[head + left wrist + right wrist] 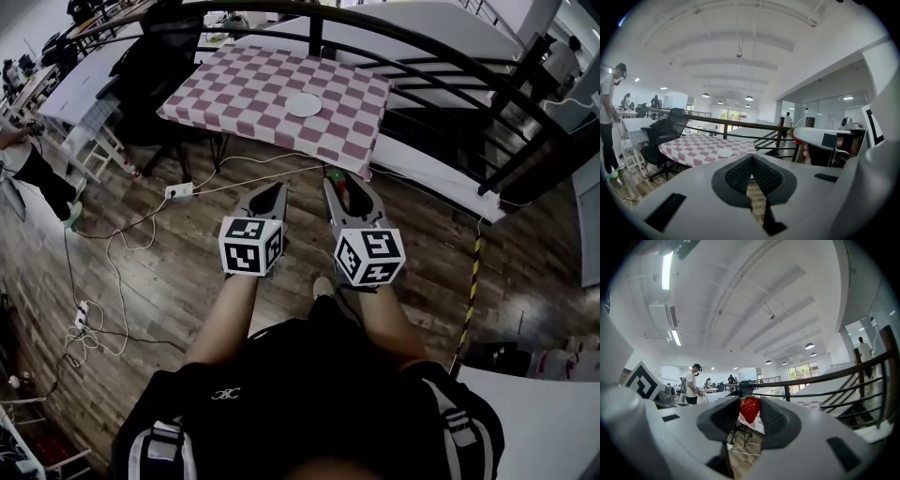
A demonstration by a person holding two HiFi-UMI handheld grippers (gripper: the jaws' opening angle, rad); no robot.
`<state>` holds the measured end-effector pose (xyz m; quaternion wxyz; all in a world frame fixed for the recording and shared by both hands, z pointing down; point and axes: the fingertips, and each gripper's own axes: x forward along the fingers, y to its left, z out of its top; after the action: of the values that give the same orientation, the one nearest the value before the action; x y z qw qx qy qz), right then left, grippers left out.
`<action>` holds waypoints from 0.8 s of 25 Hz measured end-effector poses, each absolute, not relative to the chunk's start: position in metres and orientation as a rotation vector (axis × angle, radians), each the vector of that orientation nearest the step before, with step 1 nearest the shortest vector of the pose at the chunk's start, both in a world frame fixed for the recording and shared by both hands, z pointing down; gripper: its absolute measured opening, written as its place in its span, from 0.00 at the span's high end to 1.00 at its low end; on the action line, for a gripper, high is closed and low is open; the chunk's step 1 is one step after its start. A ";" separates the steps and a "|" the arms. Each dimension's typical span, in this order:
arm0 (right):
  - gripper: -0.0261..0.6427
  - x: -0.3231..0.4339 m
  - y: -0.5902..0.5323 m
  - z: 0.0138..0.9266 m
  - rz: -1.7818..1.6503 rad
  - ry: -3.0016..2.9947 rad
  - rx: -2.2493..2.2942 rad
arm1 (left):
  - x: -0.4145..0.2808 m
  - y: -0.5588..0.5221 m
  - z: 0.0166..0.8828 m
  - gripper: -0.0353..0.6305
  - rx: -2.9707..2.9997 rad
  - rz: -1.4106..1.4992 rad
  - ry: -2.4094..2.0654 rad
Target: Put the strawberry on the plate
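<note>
Right gripper (pixel 750 405) jaws are gripping the strawberry (pixel 750 411), left gripper (pixel 751 161) jaws closed, empty — loosening before the plate (pixel 303 104), you are risking a drop.

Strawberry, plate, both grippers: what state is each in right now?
right gripper: shut on the strawberry
strawberry: held in the air, not yet over the checkered table
left gripper: shut, nothing between its jaws
plate: empty, lying flat on the checkered table

Bright even light, ceiling lamp (pixel 667 269) glaring, fisheye edges, dark corners
</note>
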<state>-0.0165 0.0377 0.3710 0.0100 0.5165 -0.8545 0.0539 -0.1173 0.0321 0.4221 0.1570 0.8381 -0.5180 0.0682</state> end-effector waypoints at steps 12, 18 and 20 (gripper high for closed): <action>0.74 0.018 -0.100 0.372 0.218 -2.690 1.534 | -0.097 -0.097 0.417 0.95 2.343 0.219 -1.555; 0.74 0.039 -0.151 0.379 0.210 -2.704 1.573 | -0.085 -0.143 0.426 0.95 2.313 0.236 -1.584; 0.74 0.041 -0.166 0.384 0.220 -2.703 1.557 | -0.083 -0.155 0.429 0.95 2.302 0.236 -1.594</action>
<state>0.0409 -0.1664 0.3837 0.0072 0.4980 -0.8643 0.0702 -0.0826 -0.1546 0.4286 0.1651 0.8079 -0.5596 0.0828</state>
